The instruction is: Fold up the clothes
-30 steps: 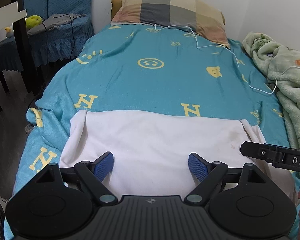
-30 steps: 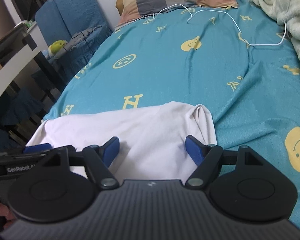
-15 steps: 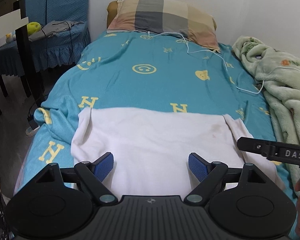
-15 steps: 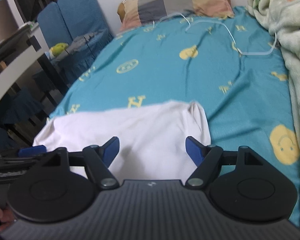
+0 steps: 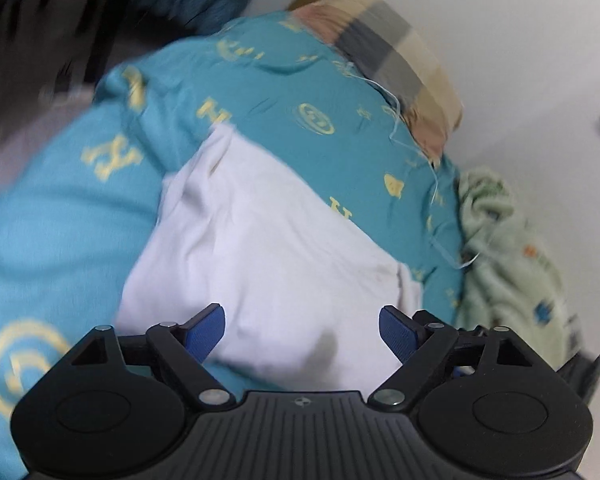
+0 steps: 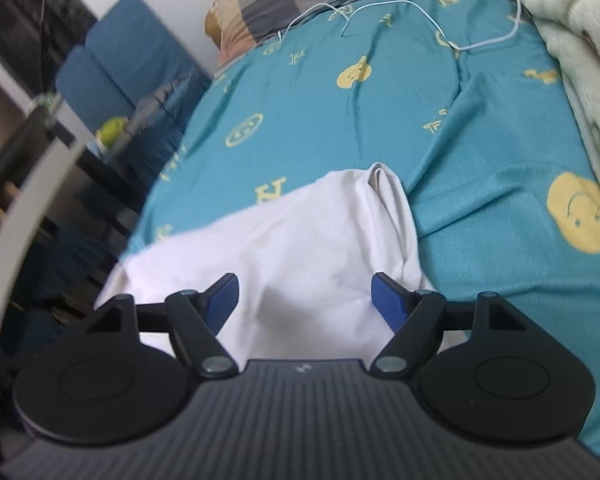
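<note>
Currently both our grippers, left gripper and right gripper, hover jaws apart, empty, over the white garment on the bed; left's have just been opening. We should pinch edge corners squarely, both layers, before folding.

Lying in soft folds on the bed: a white garment of smooth matt cloth. Spreading beneath it, a teal bedsheet of fine woven cloth, printed yellow, faintly shining along its creases. Bunching at the edge, a pale green blanket, fluffy and napped. Showing matt black ribbed plastic, blue pads and glinting metal pivots: the right gripper.
</note>
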